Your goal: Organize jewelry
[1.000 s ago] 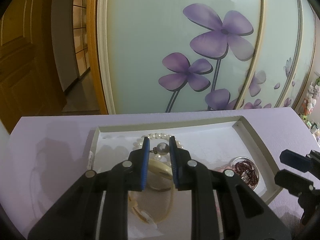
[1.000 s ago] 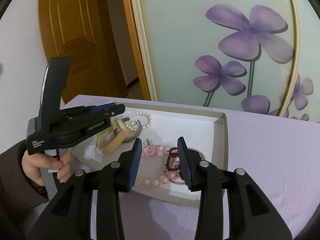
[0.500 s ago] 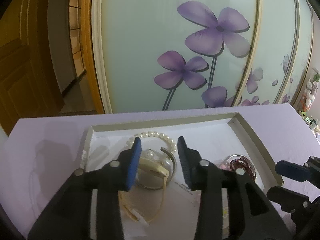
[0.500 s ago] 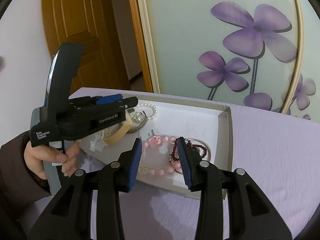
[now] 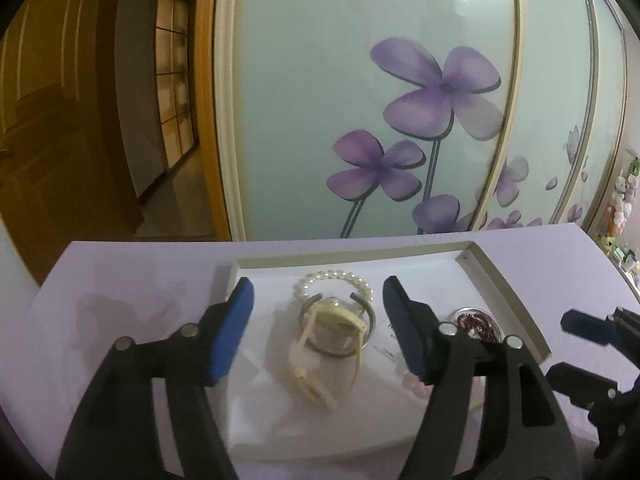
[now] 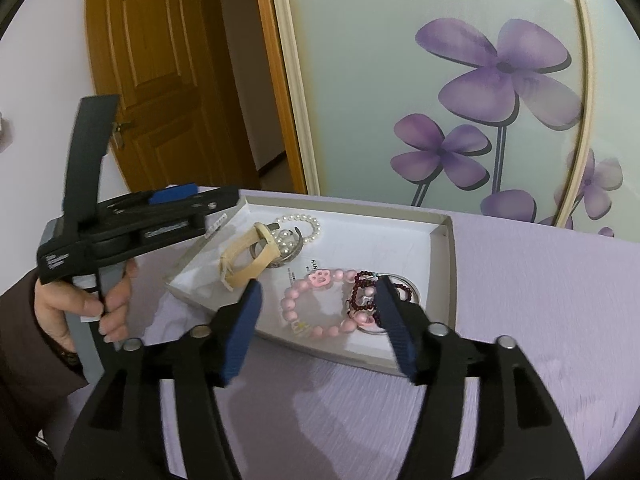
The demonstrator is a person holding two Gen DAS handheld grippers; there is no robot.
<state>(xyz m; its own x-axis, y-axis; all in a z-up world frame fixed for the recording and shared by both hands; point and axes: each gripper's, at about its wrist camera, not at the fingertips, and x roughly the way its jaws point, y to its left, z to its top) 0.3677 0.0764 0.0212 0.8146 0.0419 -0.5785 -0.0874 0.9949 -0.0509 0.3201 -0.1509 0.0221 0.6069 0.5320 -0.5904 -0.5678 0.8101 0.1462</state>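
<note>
Lilac-covered surface (image 6: 540, 320) in front of a frosted sliding door w/ purple flowers (image 5: 436, 92); on it sits a shallow white tray (image 6: 447, 240) holding all the jewelry. Left claw (image 5: 318, 300) is spread wide, gripping nothing, poised above the tray w/ the cream watch (image 5: 332, 332) framed between its pads. The watch lies across a silver bangle (image 5: 370, 322), and a pearl bracelet (image 5: 334, 278) sits just behind, touching or overlapping, can't tell which. Right claw (image 6: 318, 300) is likewise wide apart and empty, over the near edge of the tray, the pink bead bracelet (image 6: 316, 308) between its pads, dark red beads (image 6: 362, 292) on a small round dish right beside. Handling, as a guess: all light. Watch strap is soft, bendy, so pinch across the strap near the case, not the glass. Bangle is stiff and slick; grip the band's edge. Bead strings are limp and will sag and swing, so take a bunch of beads, gentle squeeze. Pearls probably scratch easily. Overlaps mean lifting one piece may drag its neighbour.
</note>
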